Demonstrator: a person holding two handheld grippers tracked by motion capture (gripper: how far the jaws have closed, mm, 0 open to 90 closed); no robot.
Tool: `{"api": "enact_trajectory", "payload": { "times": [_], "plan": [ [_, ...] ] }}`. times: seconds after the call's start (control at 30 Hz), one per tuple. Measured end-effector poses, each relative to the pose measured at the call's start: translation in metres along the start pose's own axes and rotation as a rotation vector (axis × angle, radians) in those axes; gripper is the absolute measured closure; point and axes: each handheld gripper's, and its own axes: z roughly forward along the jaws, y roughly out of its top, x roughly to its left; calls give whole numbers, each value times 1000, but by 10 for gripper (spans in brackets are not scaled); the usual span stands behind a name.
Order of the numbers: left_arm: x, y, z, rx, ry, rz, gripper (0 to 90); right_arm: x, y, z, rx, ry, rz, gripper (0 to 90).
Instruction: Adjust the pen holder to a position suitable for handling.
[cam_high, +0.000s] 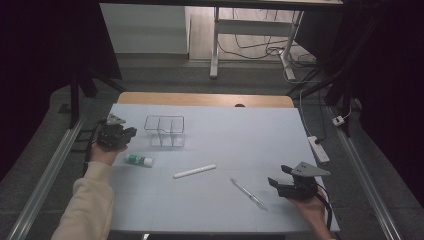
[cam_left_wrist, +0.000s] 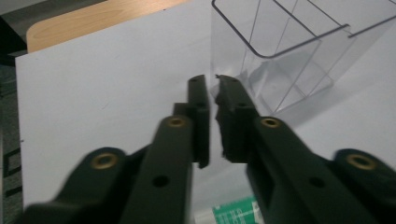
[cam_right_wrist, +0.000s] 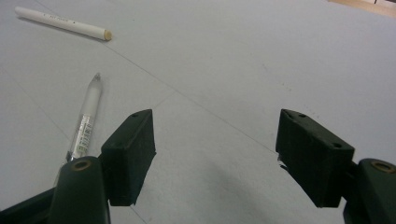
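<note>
High view: left gripper (cam_high: 120, 136) jaws clenched, empty, just beside clear organizer (cam_high: 165, 131), glue stick (cam_high: 139, 160) near it on counter (cam_high: 225, 135); right gripper (cam_high: 286, 181) jaws released, near pen (cam_high: 248, 193).

The high view looks forward and down from above the person's side, taking in the whole pale surface (cam_high: 225, 130) and the floor beyond it. The left gripper view sits low and close, facing along its jaws toward the clear divided box (cam_left_wrist: 285, 51), which the high view also shows (cam_high: 165, 131). The right gripper view hangs close over the surface, facing the clear pen (cam_right_wrist: 86, 121) and the white stick (cam_right_wrist: 60, 22), both shared with the high view.
</note>
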Motion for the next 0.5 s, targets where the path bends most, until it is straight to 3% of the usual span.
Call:
{"api": "enact_trajectory", "payload": {
  "times": [0.2,0.37,0.5],
  "plan": [
    [5,3,12,16,2,-6,893,1,0,2,11,1,-4,276],
    [9,2,26,14,-27,-39,893,1,-1,3,10,3,2,277],
    [8,2,33,23,-36,-34,893,0,-1,3,13,0,2,277]
  ]
}}
